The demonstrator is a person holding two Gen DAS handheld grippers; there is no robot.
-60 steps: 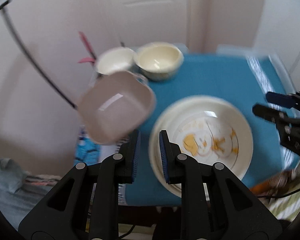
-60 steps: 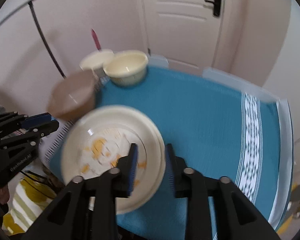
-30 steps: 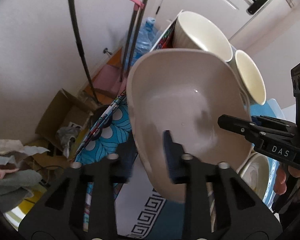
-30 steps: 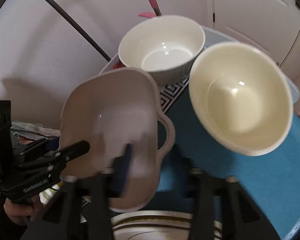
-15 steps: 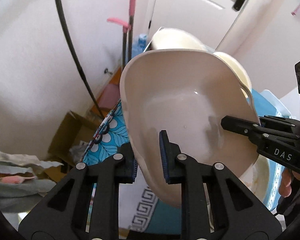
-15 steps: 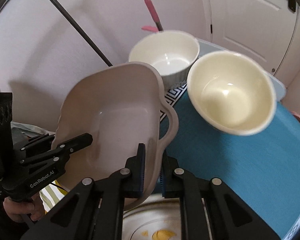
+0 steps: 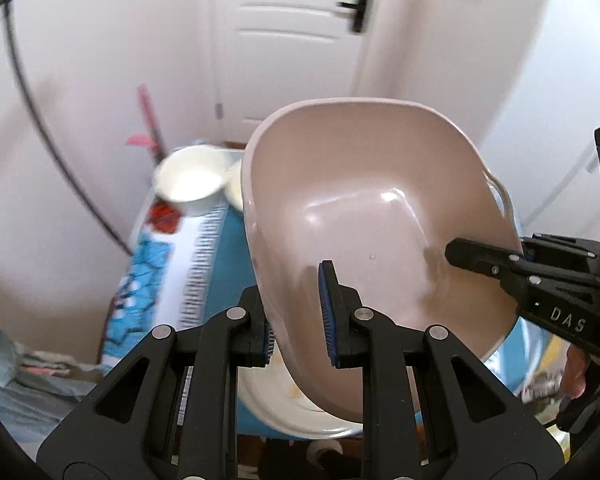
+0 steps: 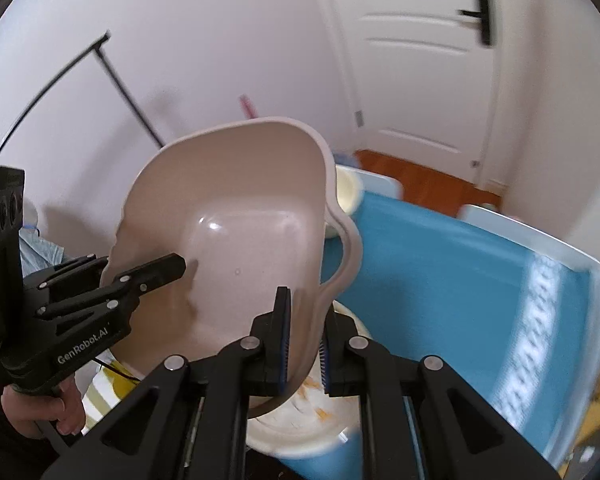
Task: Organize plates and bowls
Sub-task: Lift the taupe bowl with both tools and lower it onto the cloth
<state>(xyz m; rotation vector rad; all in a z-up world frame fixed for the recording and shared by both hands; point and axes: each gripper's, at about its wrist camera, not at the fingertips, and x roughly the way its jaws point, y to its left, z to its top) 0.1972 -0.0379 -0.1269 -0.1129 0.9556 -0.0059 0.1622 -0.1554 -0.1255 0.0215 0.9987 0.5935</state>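
Both grippers hold one beige handled bowl tilted in the air above the worktop. The left gripper points steeply down, its fingers clamped on the bowl's near rim, one inside the bowl and one outside. The right gripper also points steeply down, and its fingers pinch the opposite rim just beside the looped handle. In the left wrist view the right gripper reaches in from the right edge with one finger lying inside the bowl; in the right wrist view the left gripper does the same from the left, with a person's hand around its grip.

Under the lifted bowl a cream plate with orange marks lies at the worktop's near edge on a blue cloth. At the far left corner stand a white bowl and a cream bowl, close together. A pink-handled stick and a thin black pole lean by the wall, and a white door is behind.

The held bowl hides most of the plate and most of the cream bowl. The far bowls and the cloth's pattern are blurred.
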